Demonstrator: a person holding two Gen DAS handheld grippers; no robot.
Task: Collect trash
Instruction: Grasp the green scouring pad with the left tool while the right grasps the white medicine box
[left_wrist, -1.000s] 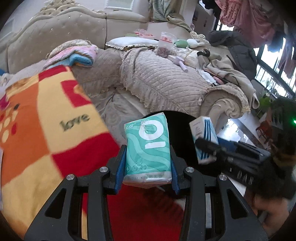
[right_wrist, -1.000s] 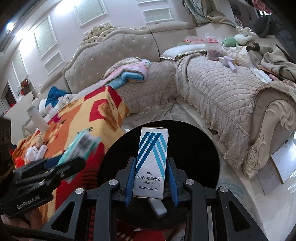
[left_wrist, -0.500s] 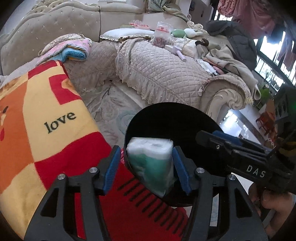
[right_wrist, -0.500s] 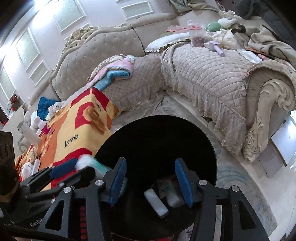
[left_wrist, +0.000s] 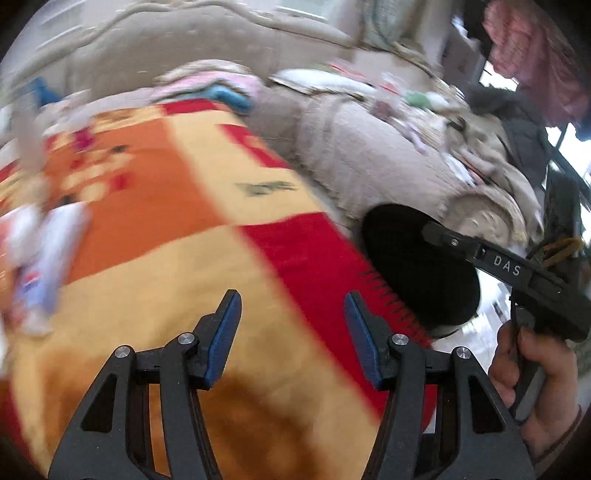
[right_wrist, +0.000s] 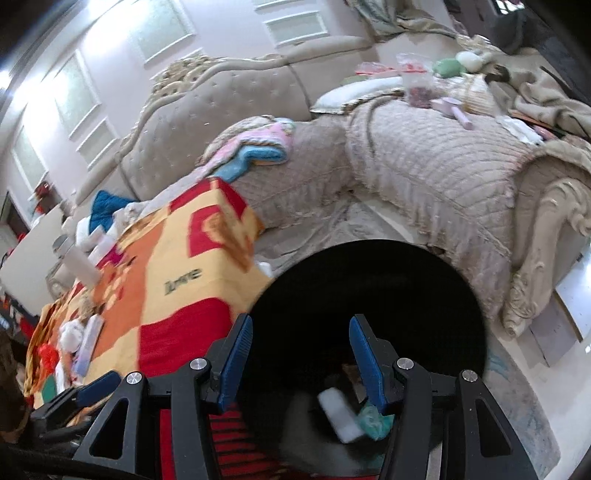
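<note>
Trash pieces (right_wrist: 341, 417) lie deep in the black bin (right_wrist: 369, 280), right under the right gripper (right_wrist: 301, 360), tongs apart, empty; only this view looks inside. Left gripper (left_wrist: 291, 334) gapes empty over the blanket (left_wrist: 177, 236), bin off right

Both wrist views near bin (right_wrist: 369, 295)

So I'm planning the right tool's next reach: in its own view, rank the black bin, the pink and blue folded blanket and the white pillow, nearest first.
From the right tool:
1. Black bin, directly below and ahead, trash inside.
2. Pink and blue folded blanket, farther, ahead-left on the sofa.
3. White pillow, farthest, against the sofa back.
</note>
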